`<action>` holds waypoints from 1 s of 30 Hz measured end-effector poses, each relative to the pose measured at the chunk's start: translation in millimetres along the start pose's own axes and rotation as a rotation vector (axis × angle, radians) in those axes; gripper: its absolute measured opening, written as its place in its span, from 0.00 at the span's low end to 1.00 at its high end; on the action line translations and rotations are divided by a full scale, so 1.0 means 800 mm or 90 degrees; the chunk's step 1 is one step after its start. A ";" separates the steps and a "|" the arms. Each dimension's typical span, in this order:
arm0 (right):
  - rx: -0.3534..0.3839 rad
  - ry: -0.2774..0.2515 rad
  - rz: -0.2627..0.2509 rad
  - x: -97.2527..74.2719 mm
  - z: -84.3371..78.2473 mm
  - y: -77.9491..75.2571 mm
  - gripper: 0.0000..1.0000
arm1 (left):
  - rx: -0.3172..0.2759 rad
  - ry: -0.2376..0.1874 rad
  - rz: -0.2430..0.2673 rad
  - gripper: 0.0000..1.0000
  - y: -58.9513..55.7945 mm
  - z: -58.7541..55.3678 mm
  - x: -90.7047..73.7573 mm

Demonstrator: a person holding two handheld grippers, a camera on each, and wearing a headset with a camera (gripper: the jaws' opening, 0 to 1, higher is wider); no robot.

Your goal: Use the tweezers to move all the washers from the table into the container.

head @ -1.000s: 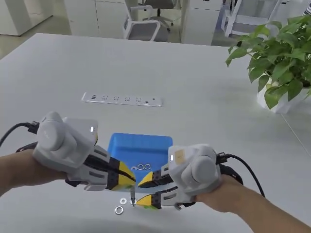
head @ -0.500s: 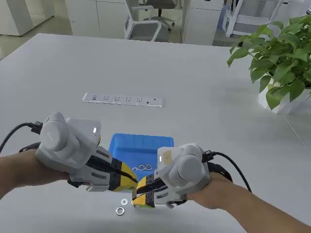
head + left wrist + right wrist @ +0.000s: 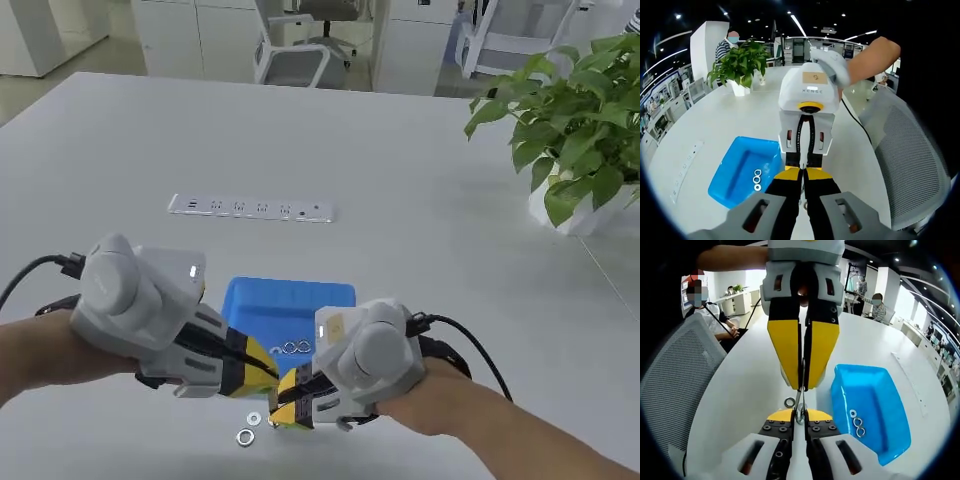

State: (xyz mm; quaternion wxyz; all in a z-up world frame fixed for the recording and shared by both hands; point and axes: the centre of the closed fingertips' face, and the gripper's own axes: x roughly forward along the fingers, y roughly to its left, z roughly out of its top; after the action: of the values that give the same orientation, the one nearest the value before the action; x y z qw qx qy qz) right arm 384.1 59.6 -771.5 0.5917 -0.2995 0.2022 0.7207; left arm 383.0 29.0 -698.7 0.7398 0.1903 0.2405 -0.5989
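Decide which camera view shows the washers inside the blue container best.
The right gripper view: the washers lie unblocked as three separate rings on the container floor. The left gripper view shows three too, slightly smaller. The head view shows them tiny and blurred together.

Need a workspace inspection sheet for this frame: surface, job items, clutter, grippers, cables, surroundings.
Surface: white table, bare apart from the items below.
Job's things: blue container holds three washers; two loose washers lie on the table in front of it; tweezers run between the two grippers' jaws.
Clutter: power strip beyond the container.
Grippers: right gripper shut on the tweezers, above the loose washers; left gripper faces it with jaws close together, and contact with the tweezers cannot be told.
Cables: black left cable and right cable trail from the grippers.
Surroundings: potted plant on the table's right; office chairs behind.
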 end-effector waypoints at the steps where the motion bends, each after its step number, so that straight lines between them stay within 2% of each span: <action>1: 0.001 0.000 0.000 0.000 0.000 0.000 0.08 | 0.001 0.000 0.001 0.06 0.000 0.000 0.000; 11: 0.007 -0.002 0.000 -0.001 0.001 0.000 0.08 | -0.001 0.004 0.007 0.06 0.002 0.000 0.000; 14: 0.009 -0.008 -0.004 -0.004 0.005 -0.001 0.08 | -0.004 -0.002 0.012 0.10 0.002 0.003 -0.003; 21: 0.003 -0.010 -0.004 -0.013 0.015 -0.001 0.08 | -0.015 -0.032 0.034 0.26 0.007 0.016 -0.017; 24: 0.000 -0.011 -0.003 -0.017 0.019 0.000 0.08 | -0.038 -0.037 0.042 0.41 0.010 0.016 -0.021; 25: 0.000 -0.012 -0.003 -0.019 0.021 -0.001 0.08 | -0.033 -0.041 0.046 0.45 0.011 0.017 -0.023; 30: -0.005 -0.013 -0.004 -0.025 0.027 0.000 0.08 | -0.045 -0.050 0.058 0.55 0.010 0.017 -0.028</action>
State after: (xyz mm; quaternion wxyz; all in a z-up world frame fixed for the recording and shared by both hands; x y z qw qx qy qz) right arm 382.4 59.4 -742.0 0.5948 -0.2953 0.1925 0.7225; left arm 388.5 40.7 -674.9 0.7816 0.1509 0.2232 -0.5626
